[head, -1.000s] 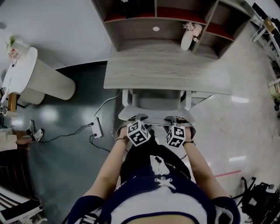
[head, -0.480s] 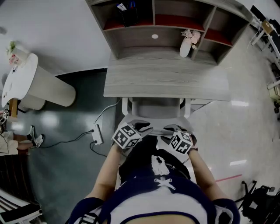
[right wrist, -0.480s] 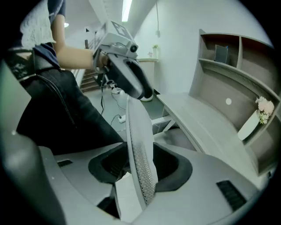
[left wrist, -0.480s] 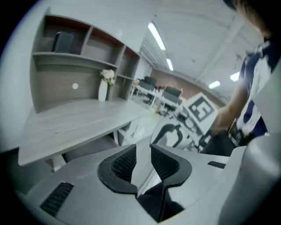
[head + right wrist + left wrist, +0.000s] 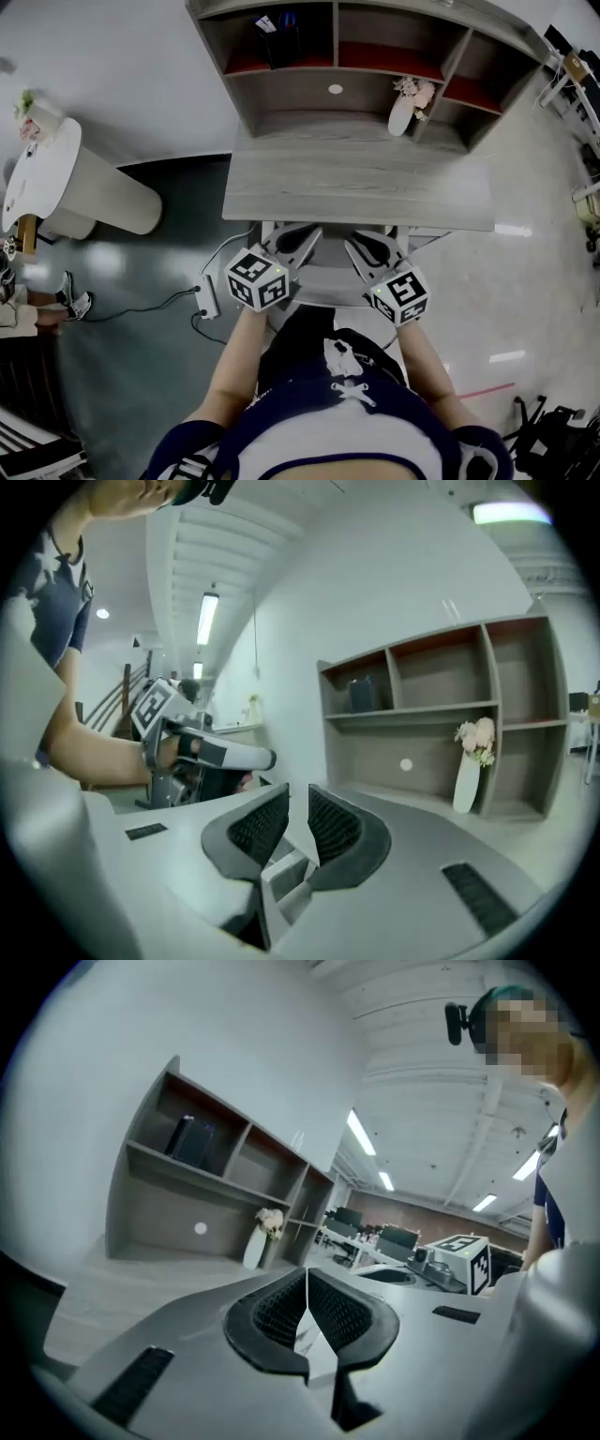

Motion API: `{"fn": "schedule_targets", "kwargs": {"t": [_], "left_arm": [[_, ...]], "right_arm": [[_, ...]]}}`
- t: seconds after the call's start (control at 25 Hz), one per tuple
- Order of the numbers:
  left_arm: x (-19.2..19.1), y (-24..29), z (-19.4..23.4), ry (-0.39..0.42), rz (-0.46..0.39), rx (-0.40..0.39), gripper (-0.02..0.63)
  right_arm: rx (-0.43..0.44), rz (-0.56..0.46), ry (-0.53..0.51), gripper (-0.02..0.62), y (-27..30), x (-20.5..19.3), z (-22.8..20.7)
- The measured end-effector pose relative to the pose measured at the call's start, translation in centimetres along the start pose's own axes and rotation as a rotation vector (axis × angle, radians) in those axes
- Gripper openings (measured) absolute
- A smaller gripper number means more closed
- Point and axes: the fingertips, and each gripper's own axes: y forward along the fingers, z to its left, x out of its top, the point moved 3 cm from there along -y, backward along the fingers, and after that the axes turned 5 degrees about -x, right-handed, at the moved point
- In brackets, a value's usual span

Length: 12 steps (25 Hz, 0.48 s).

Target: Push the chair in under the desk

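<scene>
my left gripper [image 5: 307, 1312] pressed shut, right gripper [image 5: 298, 822] closing, both empty; i'd shove the stiff, probably light chair [image 5: 330, 281] high on its back.

chair [image 5: 327, 284] further under desk [image 5: 356, 183], left claw [image 5: 307, 1312] shut
</scene>
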Motion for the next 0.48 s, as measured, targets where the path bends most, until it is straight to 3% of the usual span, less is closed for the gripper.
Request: {"fn": "schedule_targets", "kwargs": {"t": [0.24, 0.36, 0.48], "left_arm": [[2.2, 2.1, -0.1, 0.17, -0.019, 0.144, 0.009], [2.2, 3.3, -0.8, 0.256, 0.004, 0.156, 0.009], [2.2, 3.8, -1.1, 0.263, -0.002, 0.159, 0.009]], "right_arm": [[-0.126, -0.095, 0.044, 0.061, 1.7, 3.3, -1.9], [-0.139, -0.118, 0.079, 0.051, 2.2, 3.6, -1.8], [-0.133, -0.141, 0.113, 0.023, 2.3, 3.8, -1.5]]}}
